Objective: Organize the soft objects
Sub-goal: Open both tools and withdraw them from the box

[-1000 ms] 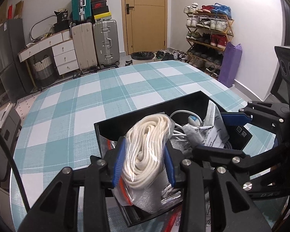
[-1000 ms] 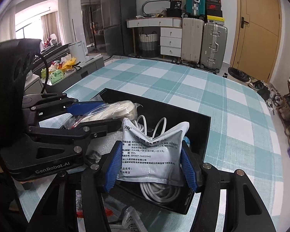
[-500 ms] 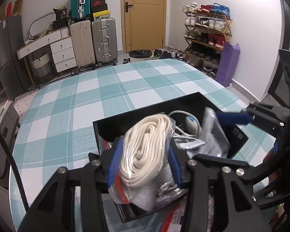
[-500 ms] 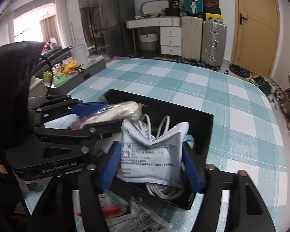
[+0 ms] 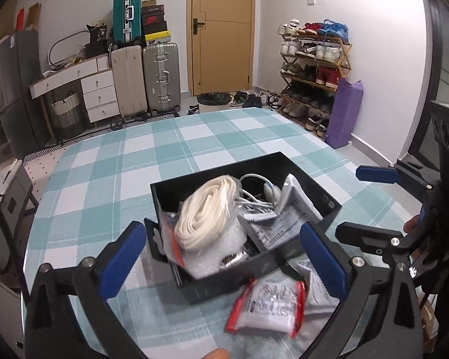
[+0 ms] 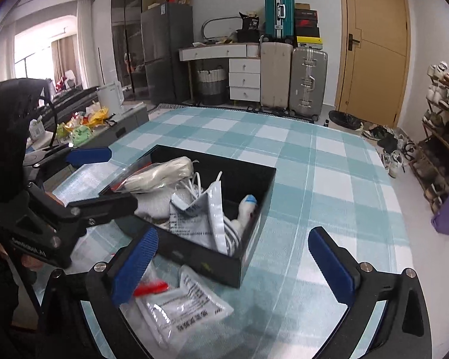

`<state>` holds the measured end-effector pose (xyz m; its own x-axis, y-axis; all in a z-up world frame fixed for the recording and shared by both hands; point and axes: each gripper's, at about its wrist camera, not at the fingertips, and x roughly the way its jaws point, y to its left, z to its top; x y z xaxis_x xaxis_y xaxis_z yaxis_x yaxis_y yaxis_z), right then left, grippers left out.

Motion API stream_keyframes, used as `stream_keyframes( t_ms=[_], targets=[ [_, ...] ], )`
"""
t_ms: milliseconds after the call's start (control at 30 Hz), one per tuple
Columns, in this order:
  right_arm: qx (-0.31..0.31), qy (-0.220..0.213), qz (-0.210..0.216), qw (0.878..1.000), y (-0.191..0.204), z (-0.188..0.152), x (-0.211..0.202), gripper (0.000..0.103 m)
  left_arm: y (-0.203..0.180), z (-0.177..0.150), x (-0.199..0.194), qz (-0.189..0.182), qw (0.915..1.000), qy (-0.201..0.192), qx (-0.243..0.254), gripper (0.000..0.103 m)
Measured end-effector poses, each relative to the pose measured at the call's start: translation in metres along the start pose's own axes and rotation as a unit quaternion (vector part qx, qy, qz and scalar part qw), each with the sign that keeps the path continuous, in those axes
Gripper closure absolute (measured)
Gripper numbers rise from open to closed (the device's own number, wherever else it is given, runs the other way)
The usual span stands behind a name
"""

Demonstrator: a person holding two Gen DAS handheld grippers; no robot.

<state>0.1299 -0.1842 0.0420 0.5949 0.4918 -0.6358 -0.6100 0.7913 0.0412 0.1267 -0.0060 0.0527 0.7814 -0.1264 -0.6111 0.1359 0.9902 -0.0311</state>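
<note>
Tongs clear of the box, packets waiting

Both tongs, the left tongs [image 5: 224, 257] and the right tongs [image 6: 239, 257], stand wide apart and hold nothing. The open black rectangular box [image 5: 311, 185] on the teal-and-white checked table [image 6: 329, 161] already holds a bagged coil of cream rope [image 5: 206, 209], white cable and a grey printed pouch [image 6: 206, 224]. Just in front of the box lie a red-edged clear packet [image 5: 269, 305] and a white printed sachet [image 6: 185, 308]. The next pick is probably one of these: close on the packet's middle, lift it clear of the box's near wall, and release low over the free corner.
</note>
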Motion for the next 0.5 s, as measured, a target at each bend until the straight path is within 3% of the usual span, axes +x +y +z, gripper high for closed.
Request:
stream_keyframes(
  t_ms=[267, 500],
  targets=[
    [0.029, 0.009, 0.018, 0.999, -0.003, -0.017, -0.003, 0.001, 0.000, -0.020, -0.011, 0.008, 0.9997, 0.007, -0.023, 0.000],
    [0.014, 0.031, 0.025, 0.999, 0.006, -0.026, 0.004, 0.001, -0.004, -0.037, -0.010, 0.015, 0.9992, 0.020, -0.030, 0.000]
  ],
)
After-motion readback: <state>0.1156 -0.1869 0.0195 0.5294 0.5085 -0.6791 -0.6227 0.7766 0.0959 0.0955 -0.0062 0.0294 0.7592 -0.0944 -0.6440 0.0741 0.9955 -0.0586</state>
